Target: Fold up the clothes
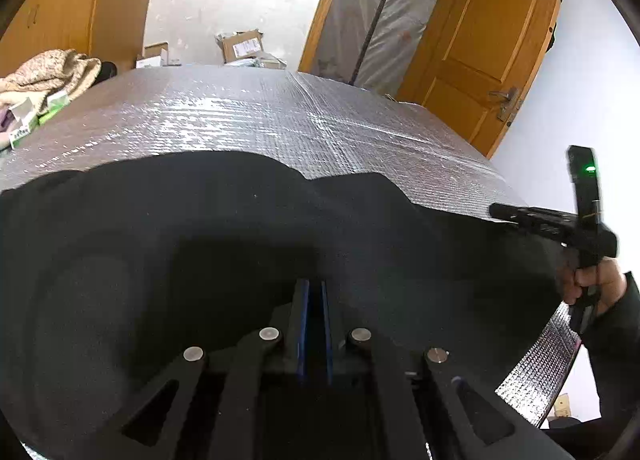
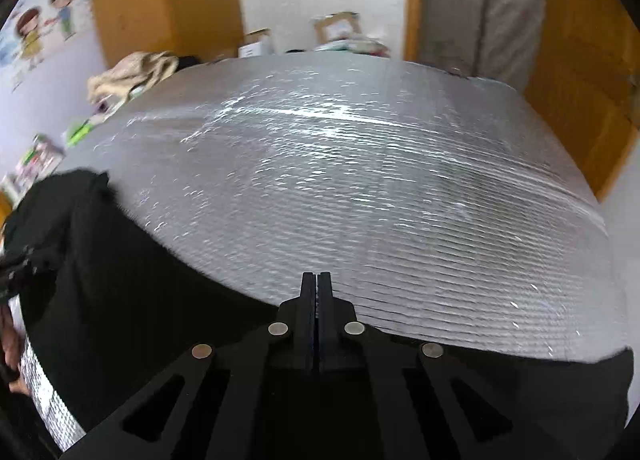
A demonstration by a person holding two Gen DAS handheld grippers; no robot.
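Desk (image 1: 248,116) covered in silver quilted foil sheeting. White wall (image 1: 224,8) at 12 o'clock. Orange wooden door (image 1: 492,44) stands open at 1 o'clock, lever handle (image 1: 506,98) fitted; plastic sheeting (image 1: 384,8) hangs across the doorway. Wooden wardrobe (image 1: 80,8) at 11 o'clock. Cardboard boxes (image 1: 242,45) beyond the far edge. Beige blanket (image 1: 52,74) heaped at 10 o'clock. Cartoon wall stickers (image 2: 44,28) at 10 o'clock in the right view

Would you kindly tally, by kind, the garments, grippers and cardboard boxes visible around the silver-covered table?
Black garment on the silver cover: 1
Beige garment heaped at the far left: 1
Grippers, left gripper and right gripper: 2
Cardboard boxes, large box and small box, beyond the table: 2
Total: 6
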